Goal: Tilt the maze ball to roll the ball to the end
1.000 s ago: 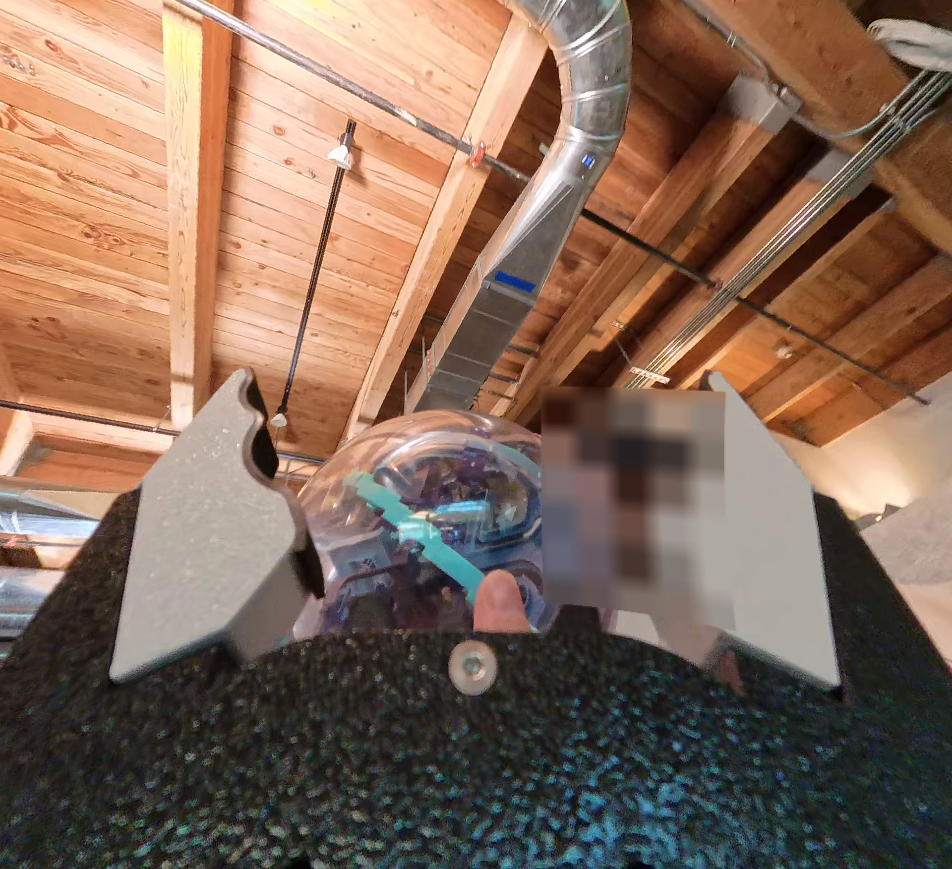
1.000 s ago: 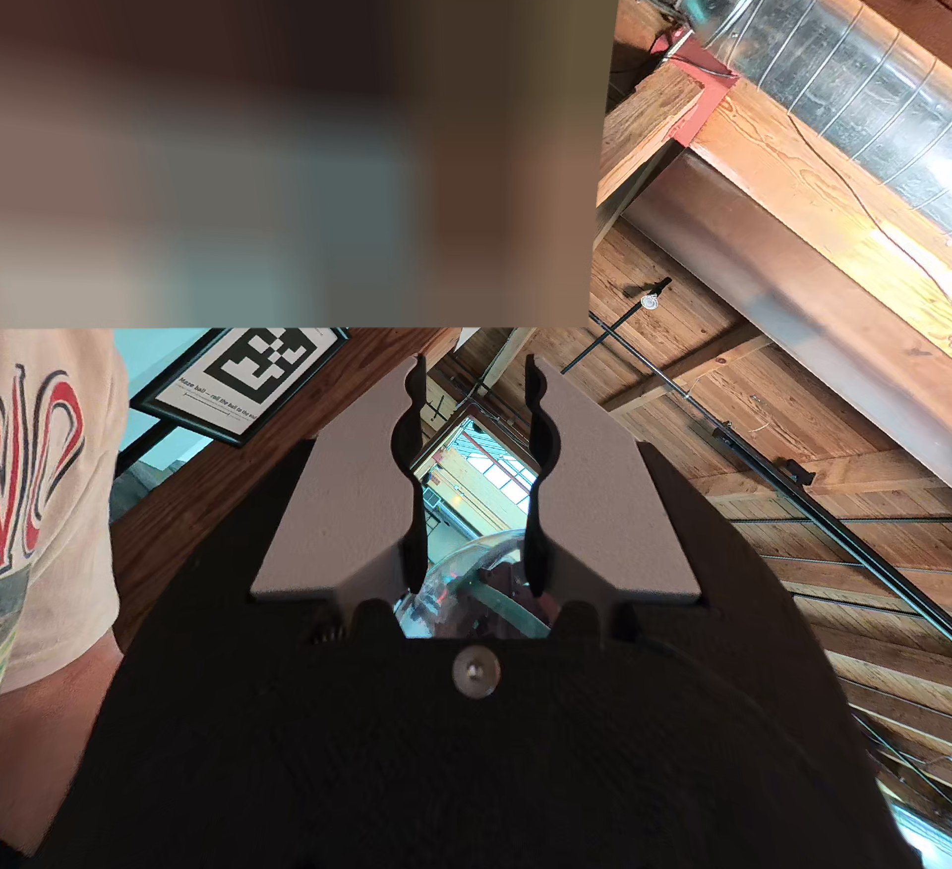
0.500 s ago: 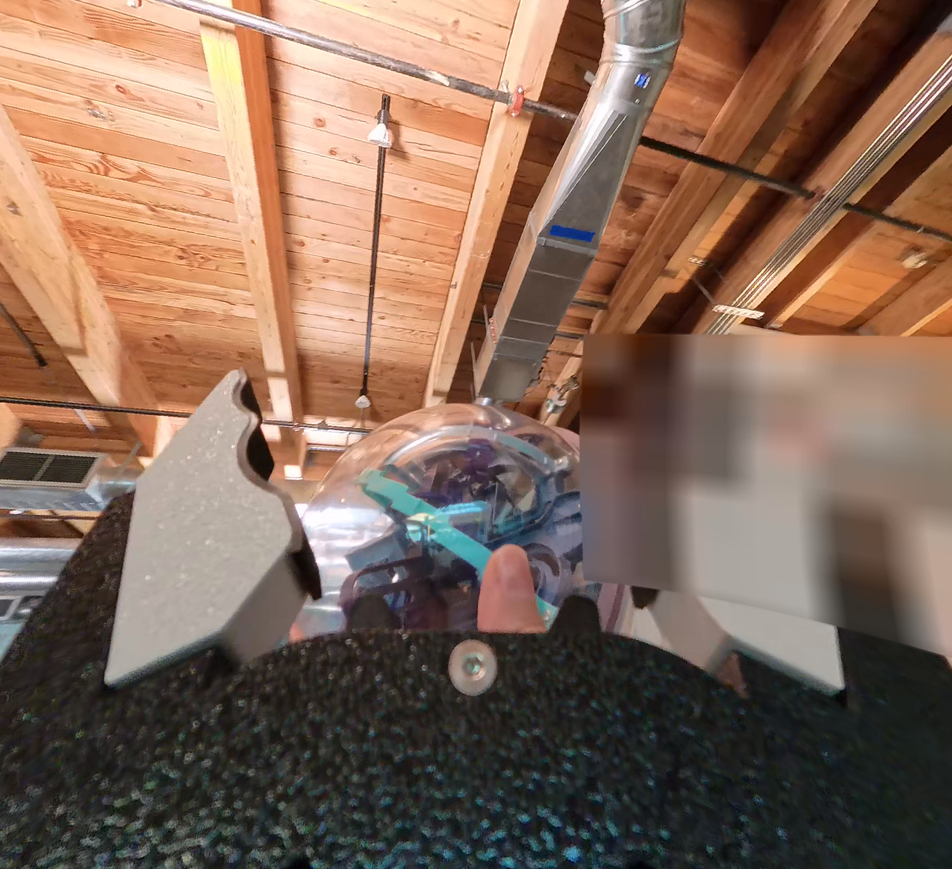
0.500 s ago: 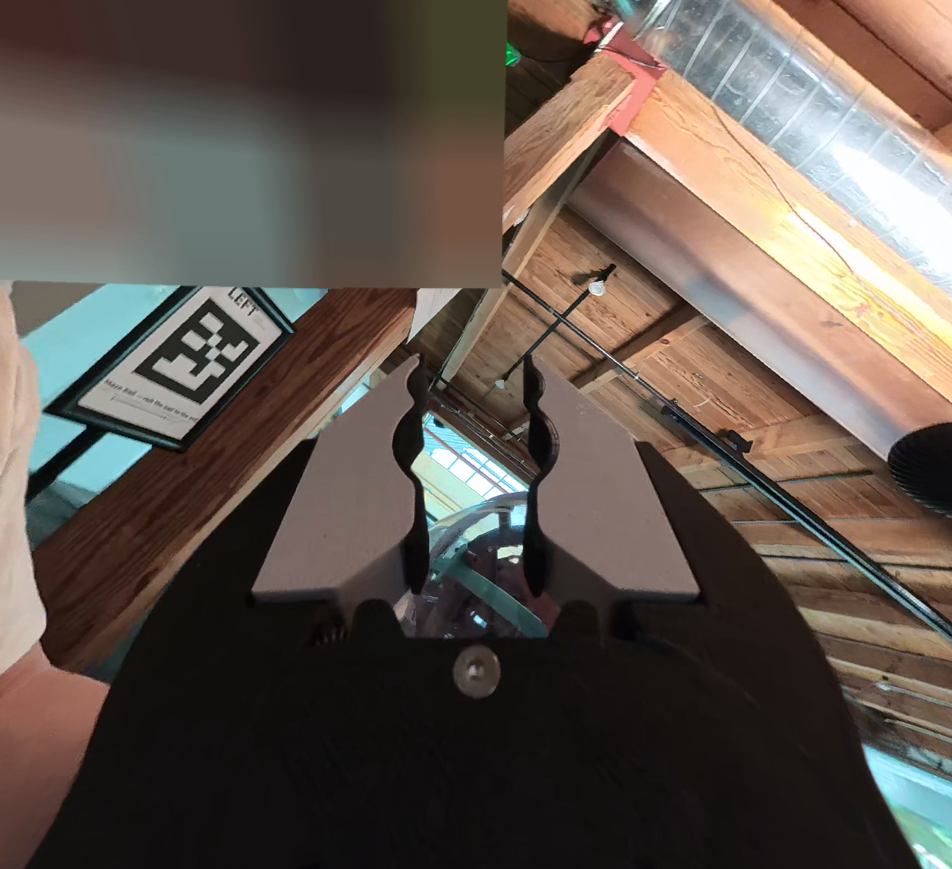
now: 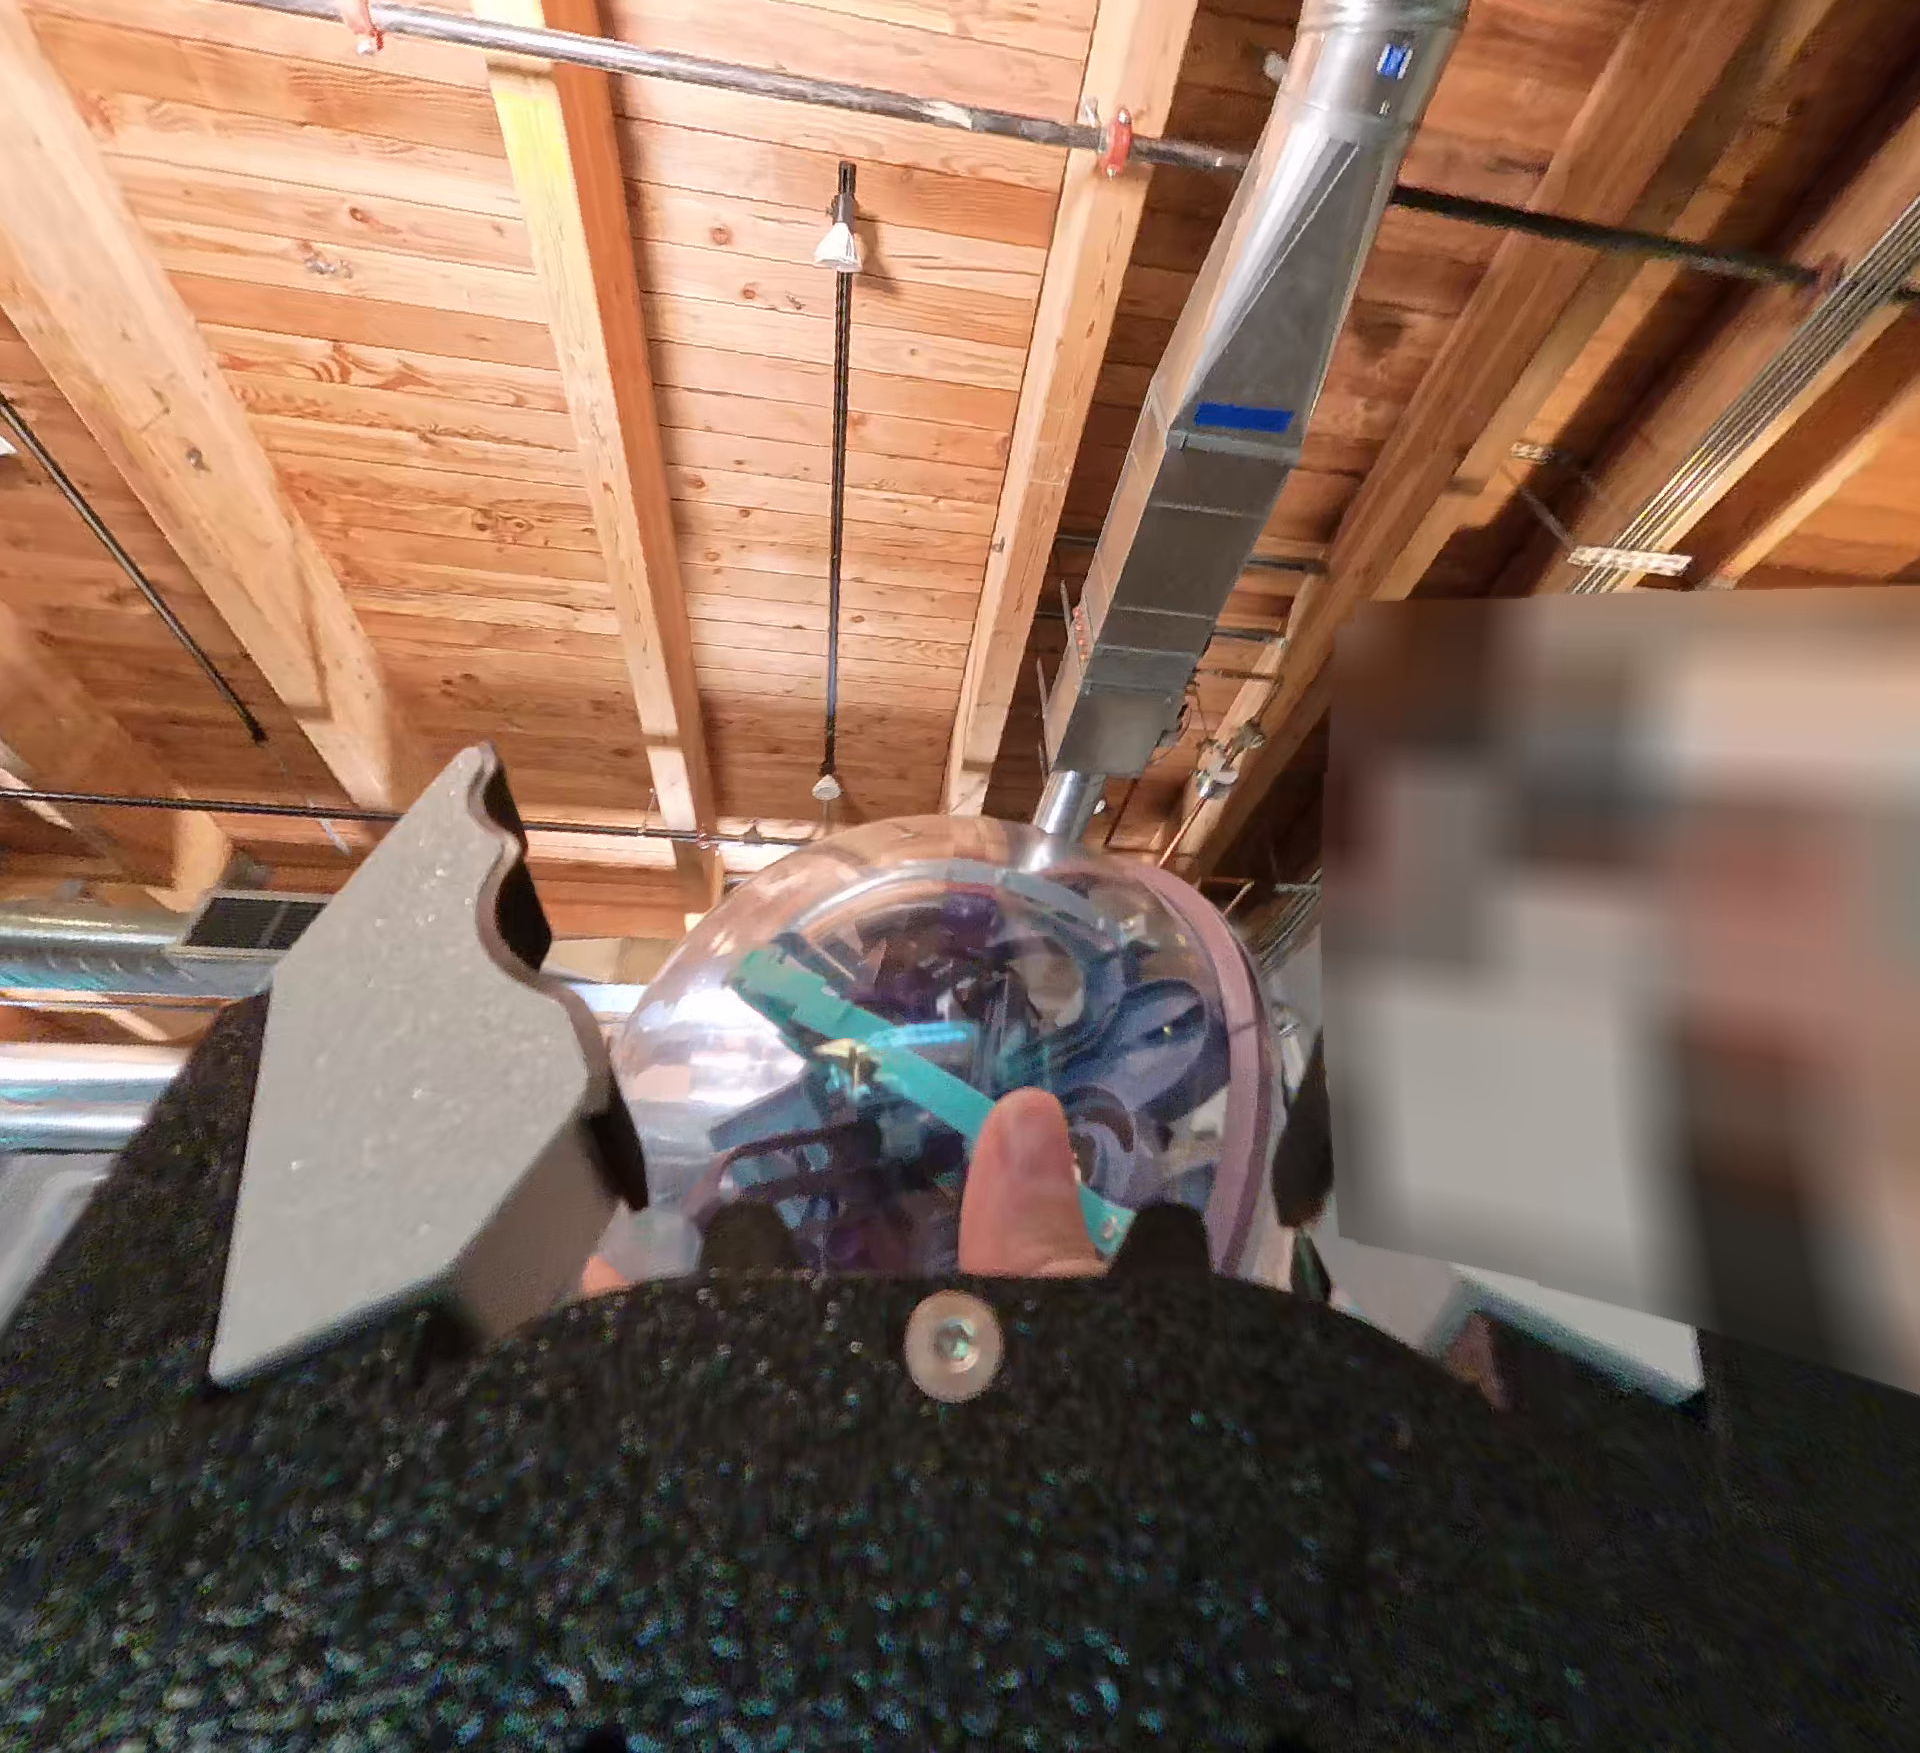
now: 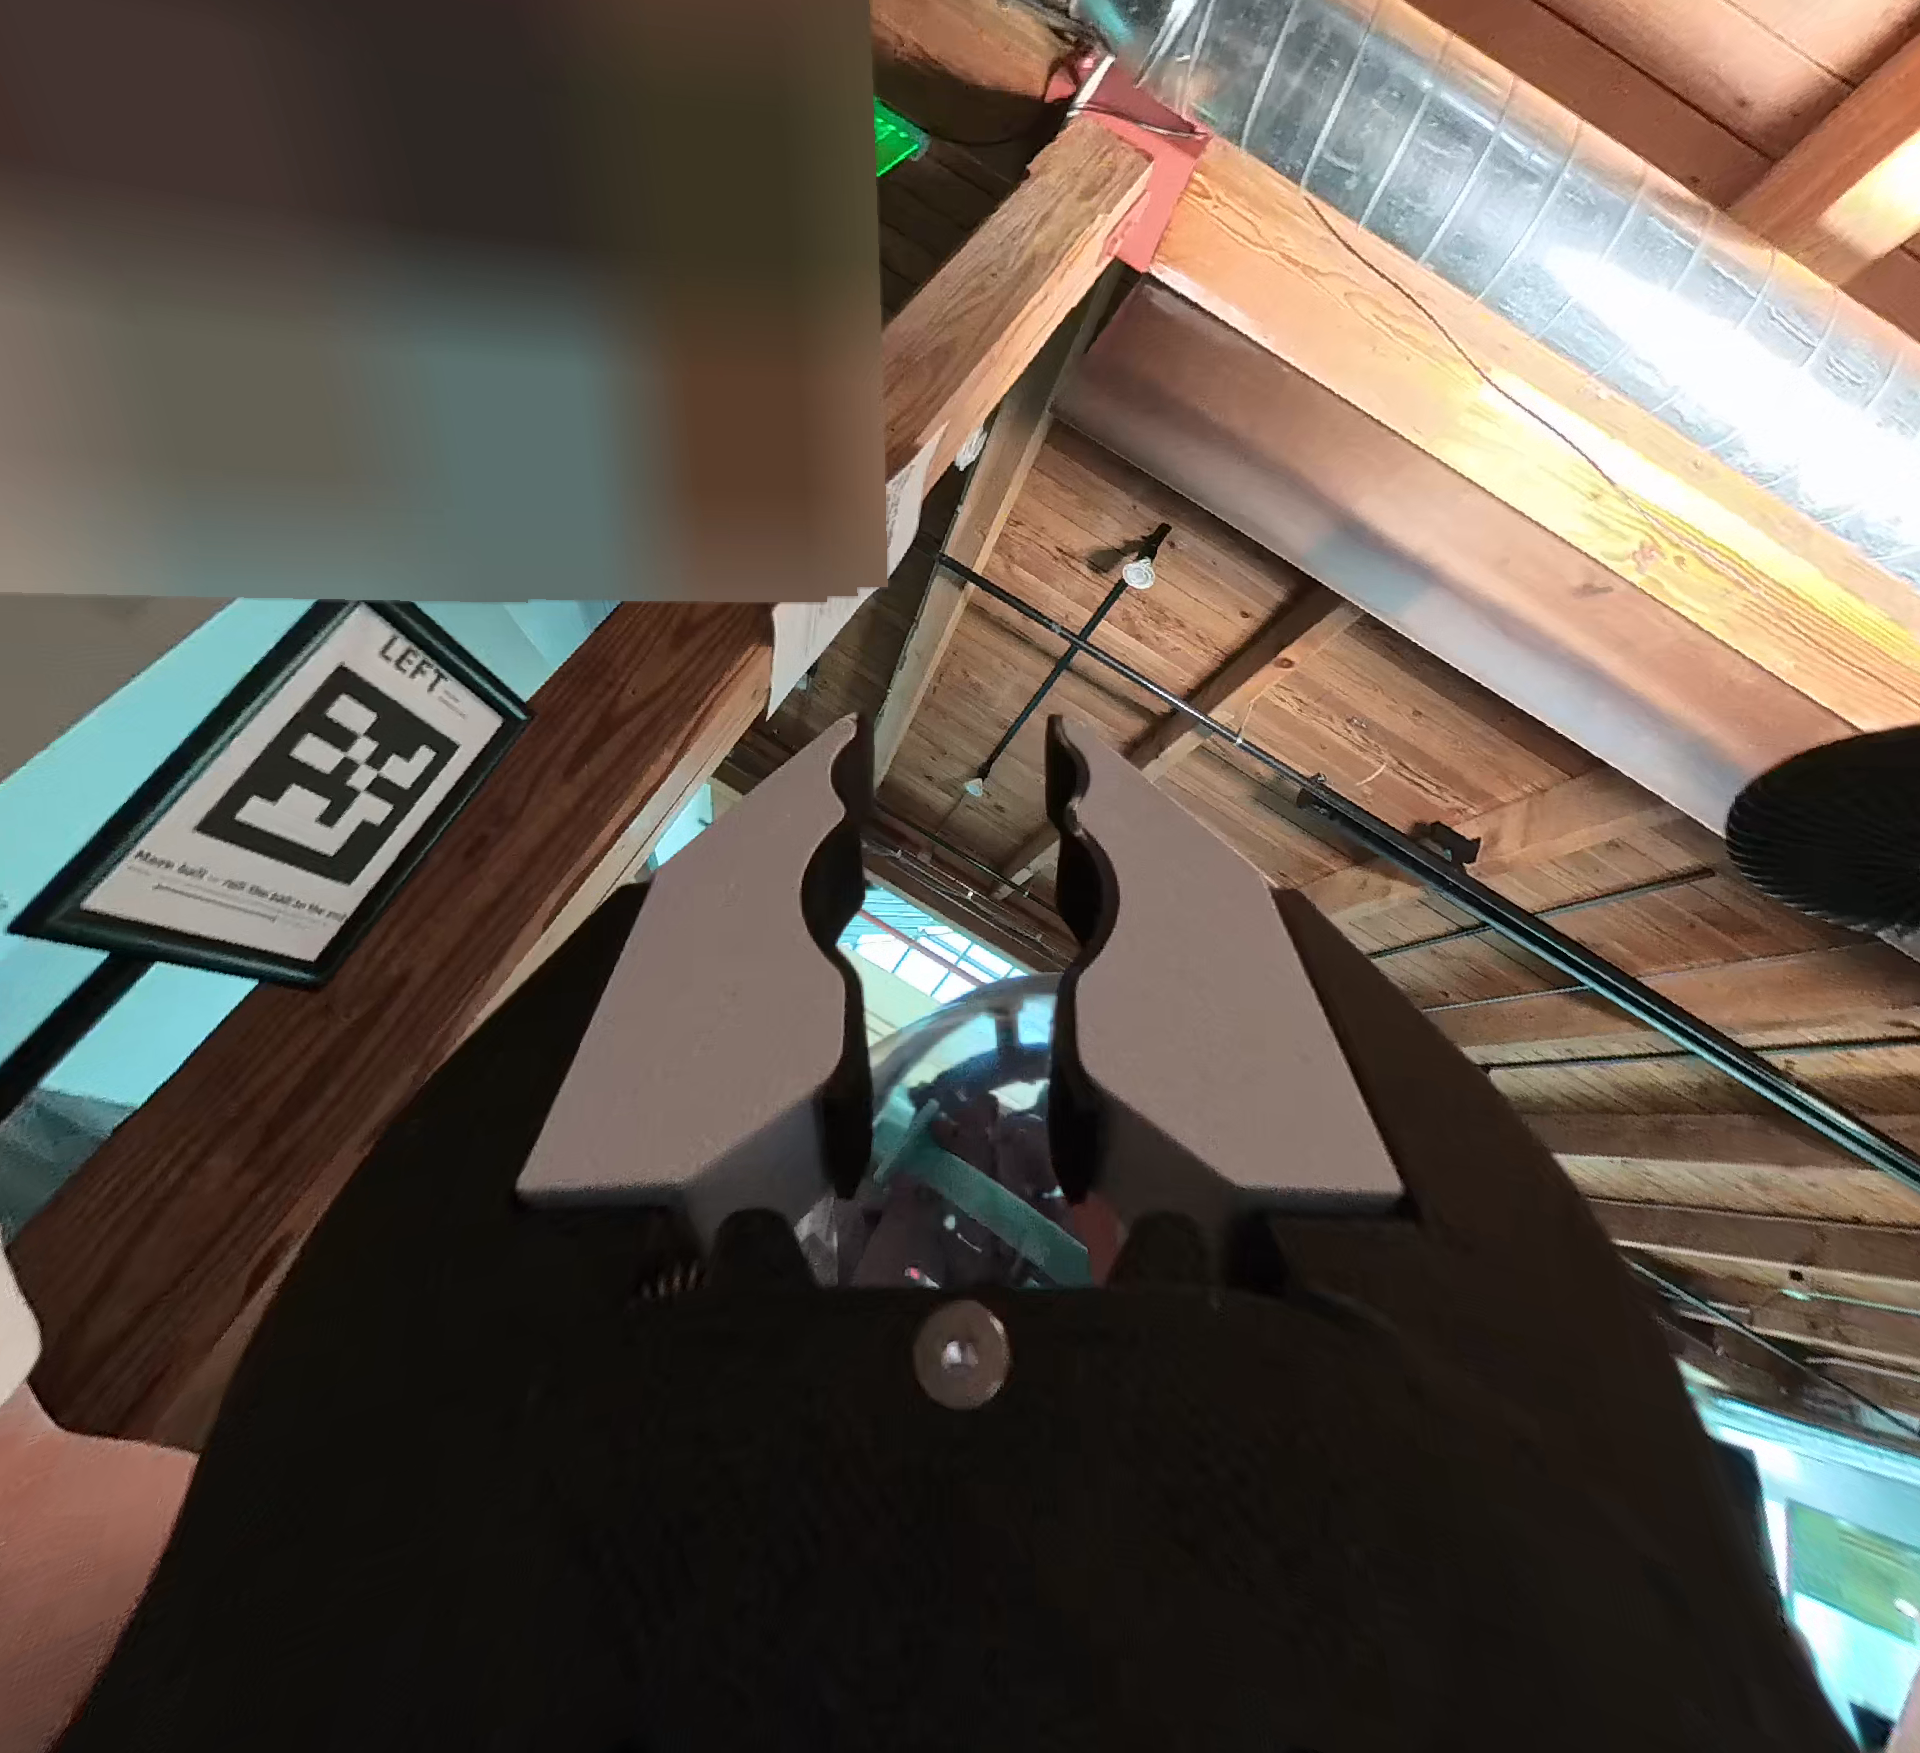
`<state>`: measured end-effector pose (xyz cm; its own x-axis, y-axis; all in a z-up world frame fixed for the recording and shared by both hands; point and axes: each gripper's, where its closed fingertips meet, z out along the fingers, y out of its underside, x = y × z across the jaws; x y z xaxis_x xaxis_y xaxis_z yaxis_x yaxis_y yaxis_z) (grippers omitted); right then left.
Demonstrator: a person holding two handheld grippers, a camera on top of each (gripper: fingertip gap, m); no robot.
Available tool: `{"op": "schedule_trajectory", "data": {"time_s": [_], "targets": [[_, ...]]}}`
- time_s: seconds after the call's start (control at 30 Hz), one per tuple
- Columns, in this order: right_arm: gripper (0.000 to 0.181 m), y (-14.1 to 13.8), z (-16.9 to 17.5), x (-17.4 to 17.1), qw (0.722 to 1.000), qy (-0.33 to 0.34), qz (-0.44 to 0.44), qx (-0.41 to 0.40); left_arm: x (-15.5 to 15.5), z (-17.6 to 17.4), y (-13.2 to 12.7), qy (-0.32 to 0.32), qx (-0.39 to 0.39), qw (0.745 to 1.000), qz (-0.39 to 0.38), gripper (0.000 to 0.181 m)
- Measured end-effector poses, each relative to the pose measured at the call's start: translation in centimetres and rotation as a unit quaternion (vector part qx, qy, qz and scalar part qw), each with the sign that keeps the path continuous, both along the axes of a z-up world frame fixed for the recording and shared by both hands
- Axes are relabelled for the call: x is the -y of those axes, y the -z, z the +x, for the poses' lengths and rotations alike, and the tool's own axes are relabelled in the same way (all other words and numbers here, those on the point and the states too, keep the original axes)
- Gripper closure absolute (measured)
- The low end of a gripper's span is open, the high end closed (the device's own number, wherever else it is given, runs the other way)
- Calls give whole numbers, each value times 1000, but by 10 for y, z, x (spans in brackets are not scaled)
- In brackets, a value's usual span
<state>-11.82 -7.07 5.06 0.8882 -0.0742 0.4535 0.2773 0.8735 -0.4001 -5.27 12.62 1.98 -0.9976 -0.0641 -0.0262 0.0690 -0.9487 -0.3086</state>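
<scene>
Both cameras look steeply upward at a wooden plank ceiling with pale joists; a silver metal air duct runs across it, and a thin black track with small spotlights hangs below the boards.

In the left wrist view the left gripper is spread wide; its grey left finger stands clear at the left, while the right finger is almost wholly behind a blurred patch. The maze ball, a clear plastic sphere, sits between the fingers, low in the view and just above the gripper's black speckled body; inside it show a teal track running diagonally and purple and blue maze parts; the small rolling ball cannot be made out. The left finger's inner edge lies just beside the sphere's left side; whether it presses the shell cannot be told. A person's fingertip rests against the near lower face of the sphere.

In the right wrist view the right gripper has its two grey, wavy-edged fingers close together with a narrow gap left open; nothing sits between them. The maze ball shows only as a slice through that gap, beyond the fingers and low near their roots; contact cannot be told. To the left a black-framed sign with a square black-and-white marker hangs on a teal wall beside a thick wooden beam; a dark round fan juts in at the right edge.
</scene>
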Motion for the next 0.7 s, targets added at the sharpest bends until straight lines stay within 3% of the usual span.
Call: {"op": "schedule_trajectory", "data": {"time_s": [0.17, 0.3, 0.7], "targets": [[152, 1, -40, -4, 997, 19, -9, 69, -2, -2, 11, 85, 17, 995, -54, 24], [151, -1, -55, 1, 997, -18, -8, 71, -3, -2, 19, 142, 29, 986, -79, 24], [151, 0, -54, -1, 997, -16, -13, 72, -3, 3, 22, 151, 17, 985, -86, 24]]}}
